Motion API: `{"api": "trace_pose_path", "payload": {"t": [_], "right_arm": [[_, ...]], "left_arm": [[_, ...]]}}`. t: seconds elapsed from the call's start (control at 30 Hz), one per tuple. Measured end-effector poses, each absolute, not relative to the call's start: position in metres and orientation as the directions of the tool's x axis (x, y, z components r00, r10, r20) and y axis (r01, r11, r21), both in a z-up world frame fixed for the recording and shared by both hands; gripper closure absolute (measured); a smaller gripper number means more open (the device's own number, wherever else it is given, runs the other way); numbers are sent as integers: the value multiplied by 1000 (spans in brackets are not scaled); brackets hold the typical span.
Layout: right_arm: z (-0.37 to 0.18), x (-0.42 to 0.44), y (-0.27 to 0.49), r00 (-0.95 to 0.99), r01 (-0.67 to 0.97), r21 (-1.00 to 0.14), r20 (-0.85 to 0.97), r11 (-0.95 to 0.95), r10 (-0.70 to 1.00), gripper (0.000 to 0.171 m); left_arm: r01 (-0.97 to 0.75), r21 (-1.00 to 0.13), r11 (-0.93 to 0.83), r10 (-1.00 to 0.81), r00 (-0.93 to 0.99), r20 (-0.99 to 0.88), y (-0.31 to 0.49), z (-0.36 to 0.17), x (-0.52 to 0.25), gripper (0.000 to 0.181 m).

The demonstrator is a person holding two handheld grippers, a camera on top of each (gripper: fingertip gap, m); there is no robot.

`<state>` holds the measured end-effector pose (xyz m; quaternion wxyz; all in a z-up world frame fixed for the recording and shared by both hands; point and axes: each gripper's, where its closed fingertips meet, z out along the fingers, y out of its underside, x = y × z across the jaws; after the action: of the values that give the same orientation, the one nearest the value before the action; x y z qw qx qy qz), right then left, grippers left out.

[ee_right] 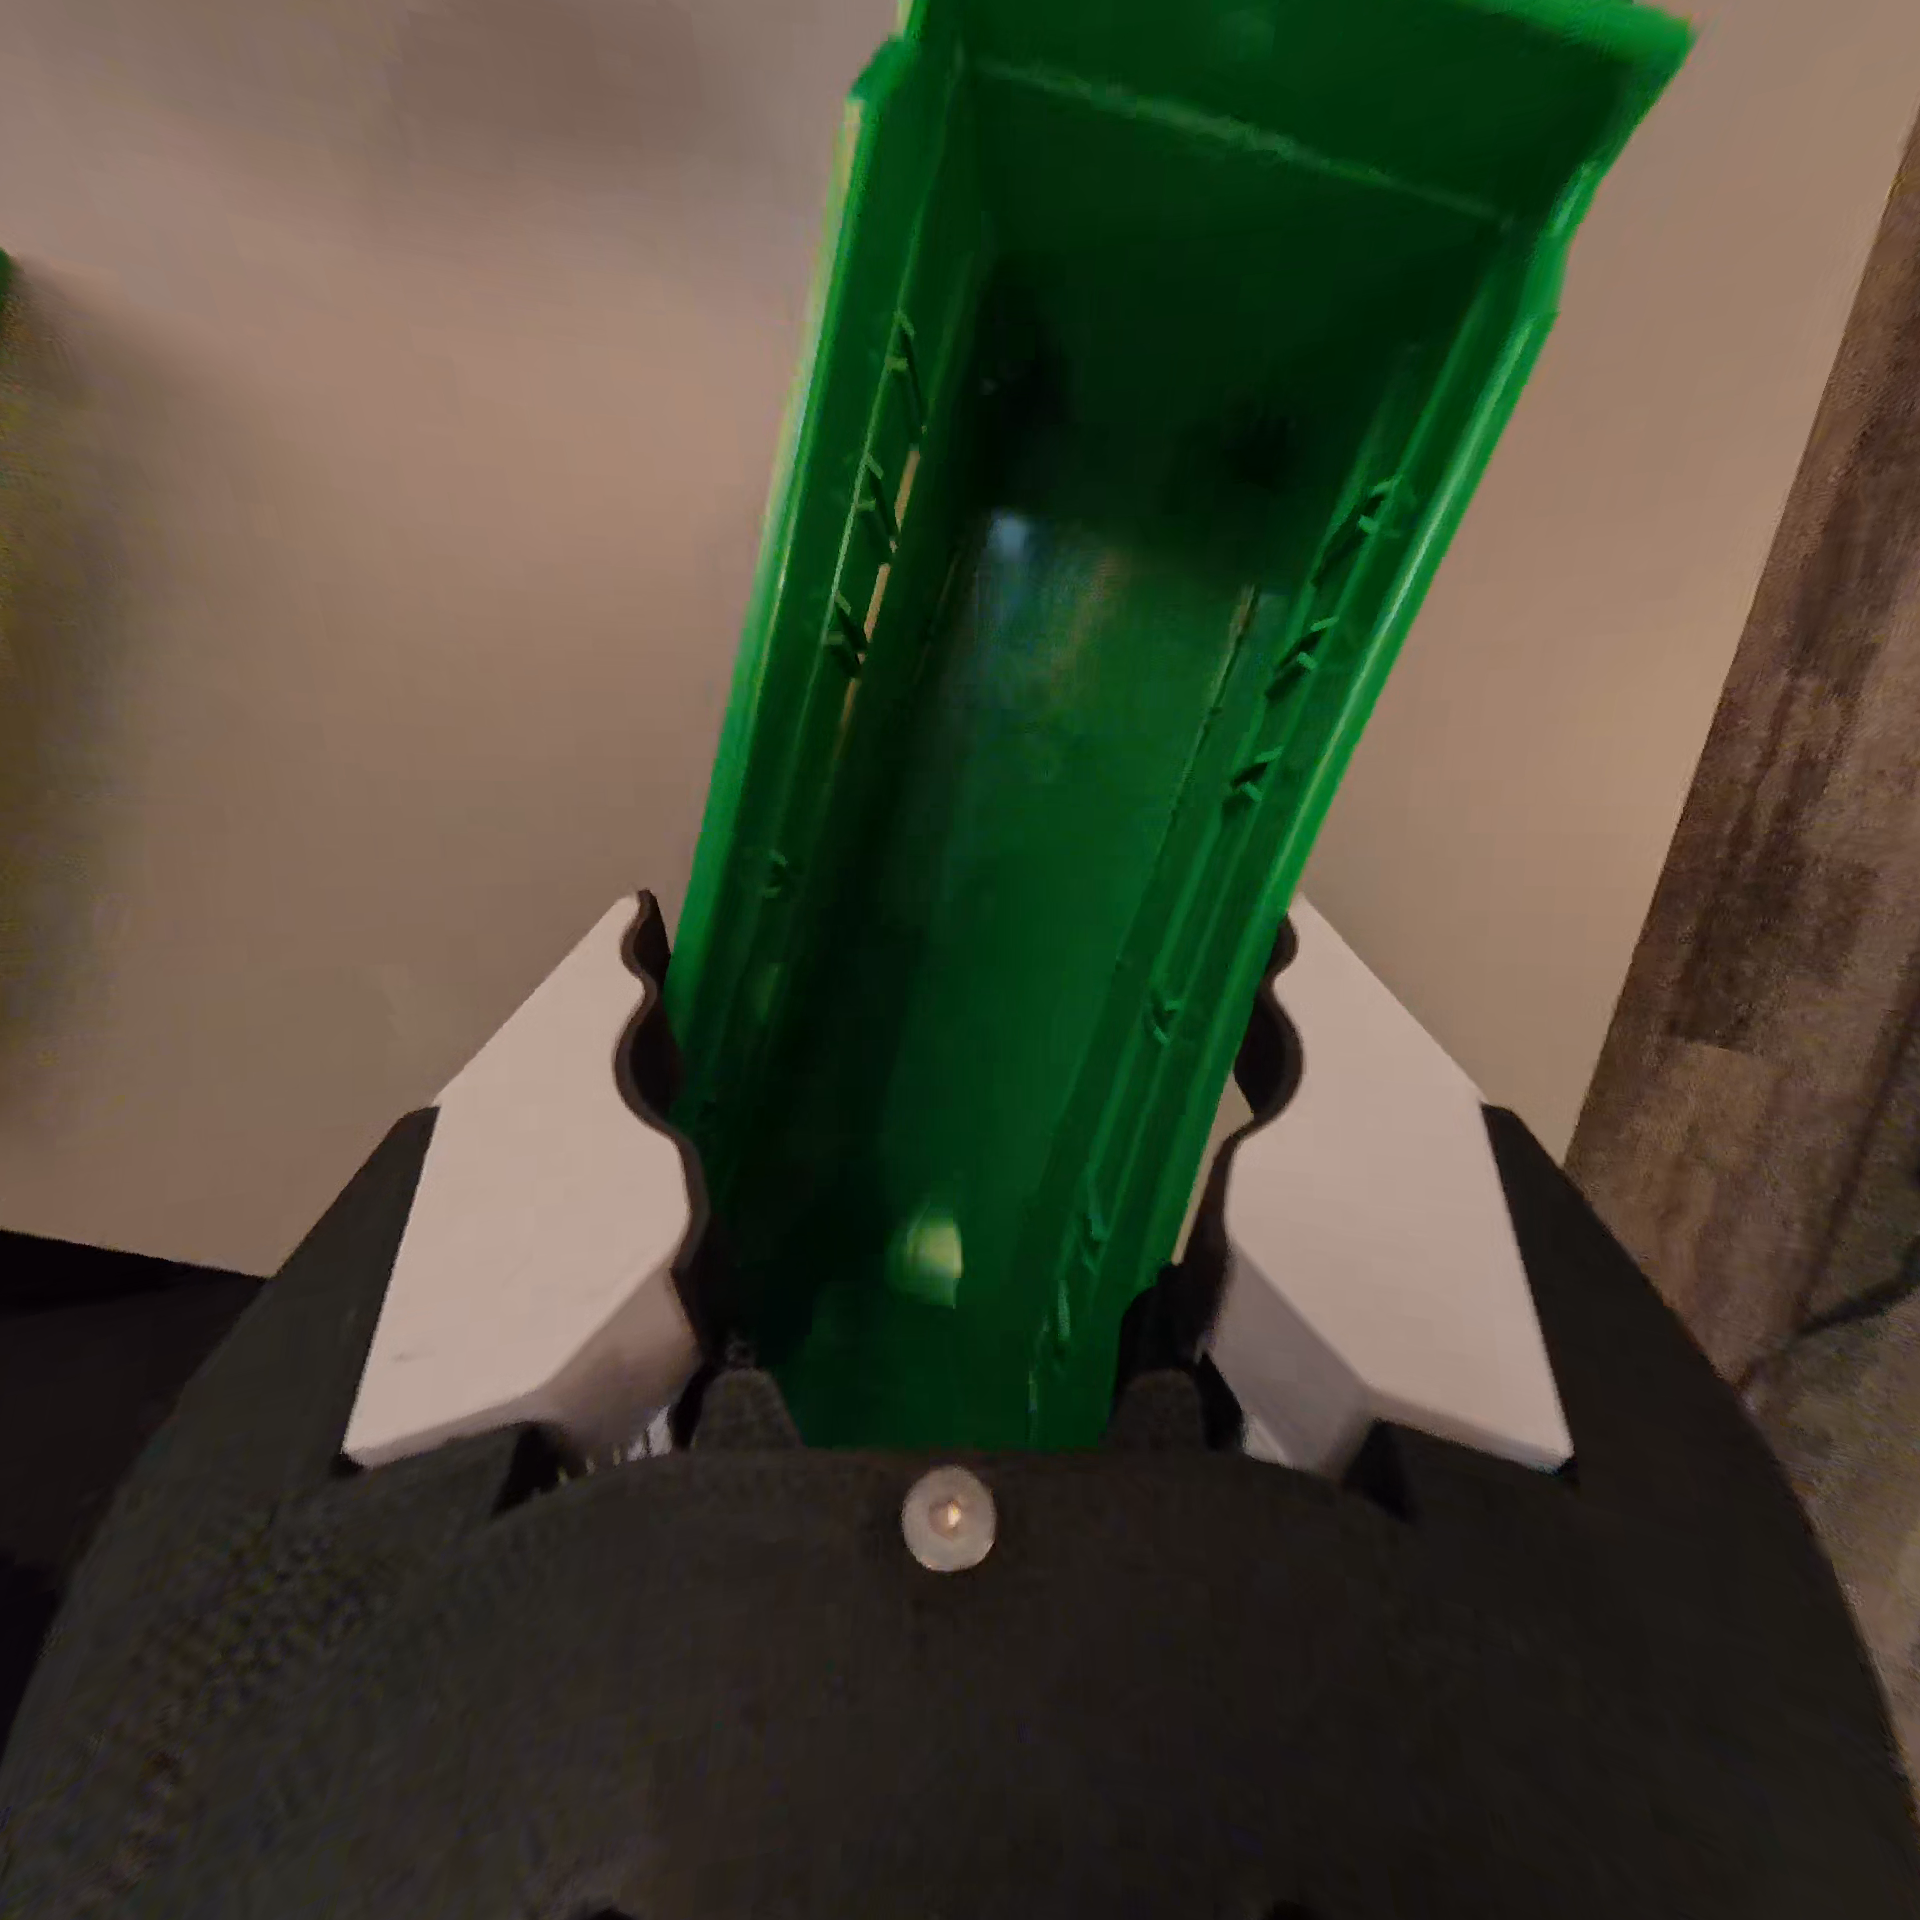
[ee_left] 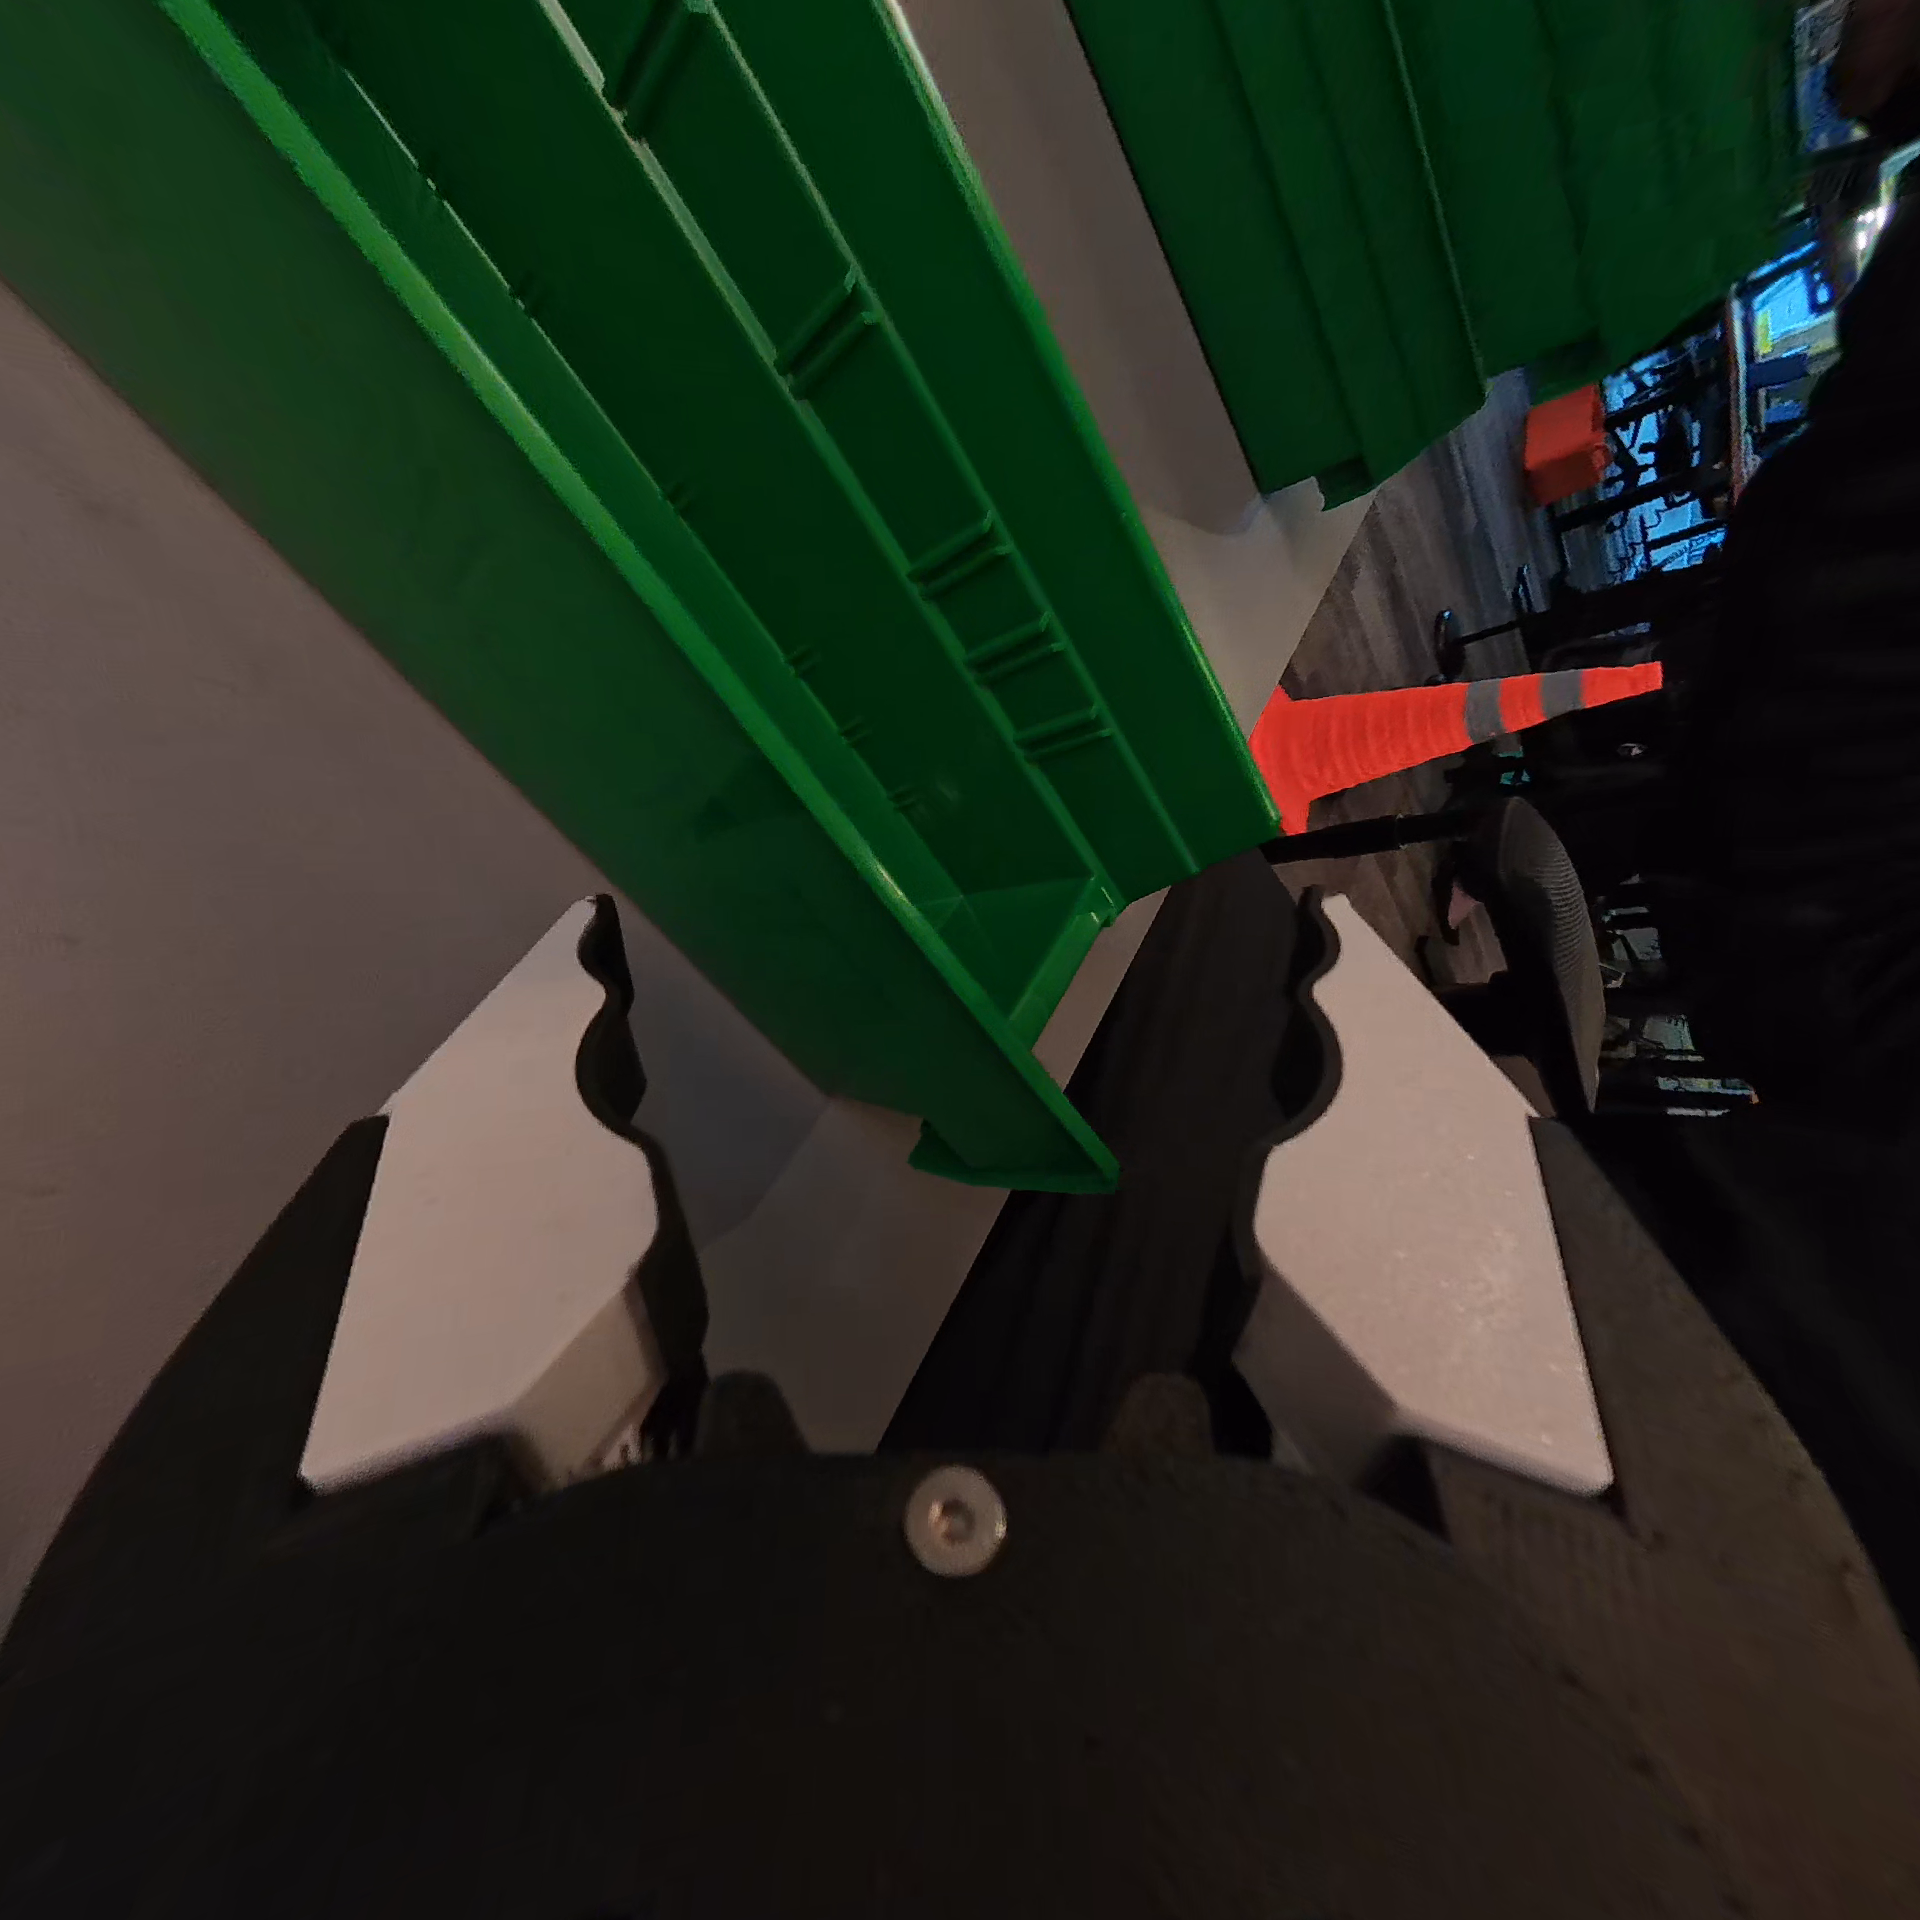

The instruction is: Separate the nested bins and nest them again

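Right gripper (ee_right: 961, 1039): jaws clamping the narrow green bin (ee_right: 1039, 727) | left gripper (ee_left: 961, 1039): jaws gaping, empty, beside second bin (ee_left: 623, 499) on worktop (ee_left: 208, 727) | advice: aligning rims squarely before nesting.

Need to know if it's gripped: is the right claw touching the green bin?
Touching. In the right wrist view the bin sits between the right claw's fingers, both pads pressed against its side walls.

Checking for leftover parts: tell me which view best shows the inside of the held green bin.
Right wrist view: it looks straight down the open green bin, held by the right gripper. Left wrist view shows only bins' outer walls.
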<state>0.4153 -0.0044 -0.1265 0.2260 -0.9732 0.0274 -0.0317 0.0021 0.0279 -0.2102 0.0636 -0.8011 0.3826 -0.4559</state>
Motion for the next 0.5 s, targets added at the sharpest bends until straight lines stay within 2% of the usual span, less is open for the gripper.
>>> {"api": "trace_pose_path", "payload": {"t": [0.33, 0.5], "right_arm": [[-170, 417, -7, 998, -35, -367, 28, -930, -48, 58], [-176, 417, 5, 1000, -27, -404, -15, -915, -23, 57]], "left_arm": [[-559, -448, -698, -673, 298, 676, 29, -213, 2, 59], [-559, -450, -696, -675, 298, 675, 30, -213, 2, 59]]}}
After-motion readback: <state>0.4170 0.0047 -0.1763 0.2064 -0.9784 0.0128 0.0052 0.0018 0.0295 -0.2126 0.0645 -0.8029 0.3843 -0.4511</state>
